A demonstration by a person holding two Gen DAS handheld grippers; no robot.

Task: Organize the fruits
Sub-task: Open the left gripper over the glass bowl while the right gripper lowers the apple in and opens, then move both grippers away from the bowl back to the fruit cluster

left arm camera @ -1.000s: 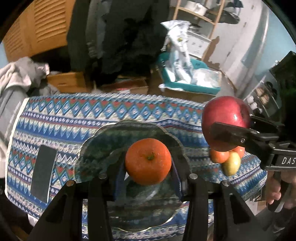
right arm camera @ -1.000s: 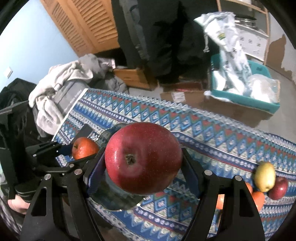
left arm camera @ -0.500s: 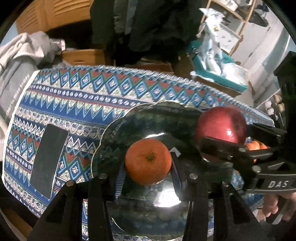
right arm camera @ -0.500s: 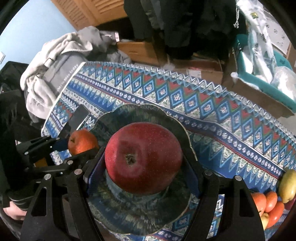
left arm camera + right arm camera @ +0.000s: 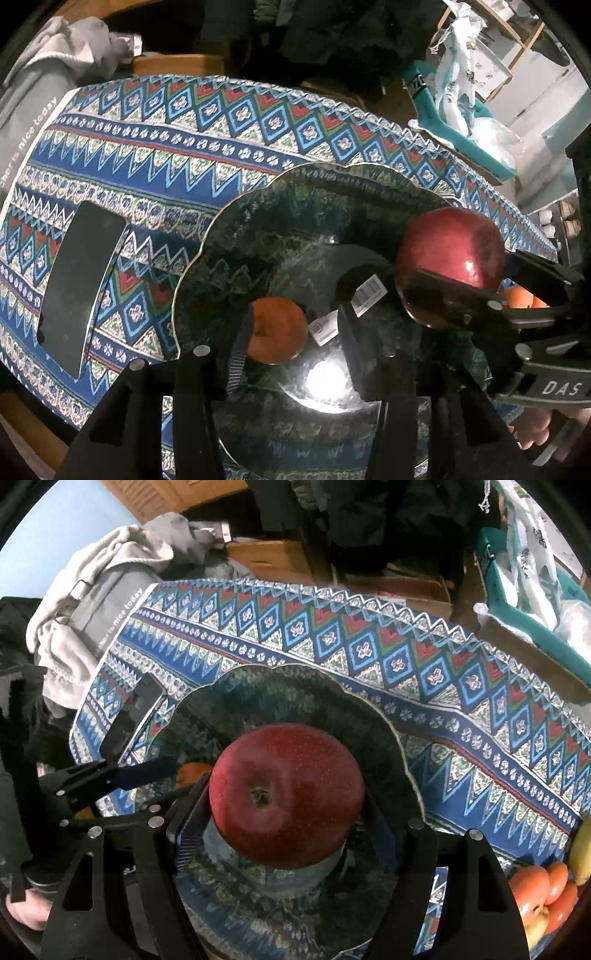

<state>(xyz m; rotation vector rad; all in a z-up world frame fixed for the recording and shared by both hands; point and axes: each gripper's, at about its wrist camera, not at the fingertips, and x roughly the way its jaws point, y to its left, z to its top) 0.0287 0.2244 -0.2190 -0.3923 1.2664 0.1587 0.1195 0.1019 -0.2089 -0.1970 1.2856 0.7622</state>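
Showing only leftward — phone [image 5: 79, 284] beside plate [image 5: 280, 206].

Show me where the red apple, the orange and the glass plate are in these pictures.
red apple [image 5: 288, 794], right wrist view, on its front face near the stem end.
orange [image 5: 277, 328], left wrist view, on its visible skin.
glass plate [image 5: 280, 206], left wrist view, on its bare far rim.

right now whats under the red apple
The dark glass plate lies directly below the red apple, which the right gripper holds. Whether the apple touches the plate is hidden by the fruit itself.
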